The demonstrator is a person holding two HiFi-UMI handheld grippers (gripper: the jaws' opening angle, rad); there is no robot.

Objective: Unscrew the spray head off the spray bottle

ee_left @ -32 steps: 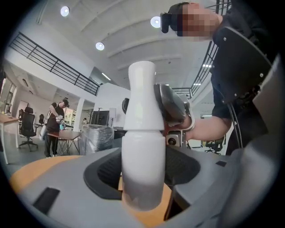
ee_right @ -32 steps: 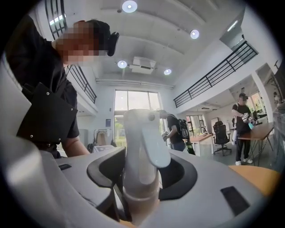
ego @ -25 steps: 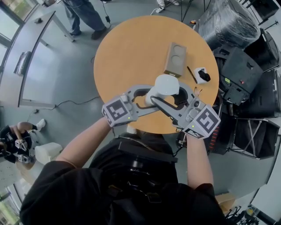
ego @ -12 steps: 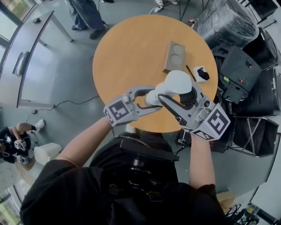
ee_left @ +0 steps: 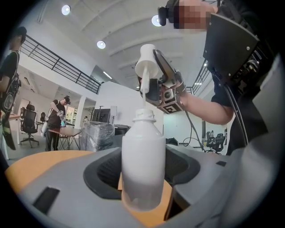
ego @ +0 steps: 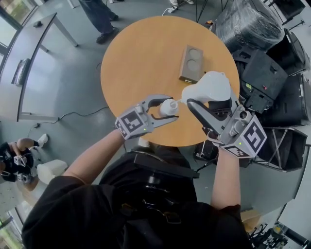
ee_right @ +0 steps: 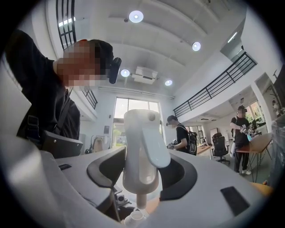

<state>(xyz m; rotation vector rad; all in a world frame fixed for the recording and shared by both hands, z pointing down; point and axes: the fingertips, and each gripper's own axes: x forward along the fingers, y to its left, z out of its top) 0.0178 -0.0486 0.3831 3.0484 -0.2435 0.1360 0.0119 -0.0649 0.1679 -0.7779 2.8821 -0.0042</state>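
Note:
The white spray bottle (ego: pixel 168 107) is upright over the near edge of the round wooden table (ego: pixel 141 53), and my left gripper (ego: pixel 167 108) is shut on its body. In the left gripper view the bottle (ee_left: pixel 143 156) stands between the jaws with its threaded neck bare. The white spray head (ego: pixel 209 87) is off the bottle, up and to its right, with my right gripper (ego: pixel 211 99) shut on it. In the right gripper view the spray head (ee_right: pixel 139 147) sits between the jaws, trigger towards the camera, and the bottle neck (ee_right: pixel 133 218) shows just below it.
A brown cardboard holder (ego: pixel 191 63) with two round recesses lies on the table beyond the bottle. Black cases and wrapped equipment (ego: pixel 272 73) crowd the floor to the right. A person's legs (ego: pixel 99 14) stand past the table's far edge.
My right gripper has carried the spray head up and to the right, off the bottle's neck. My left gripper has kept the bottle in about the same place.

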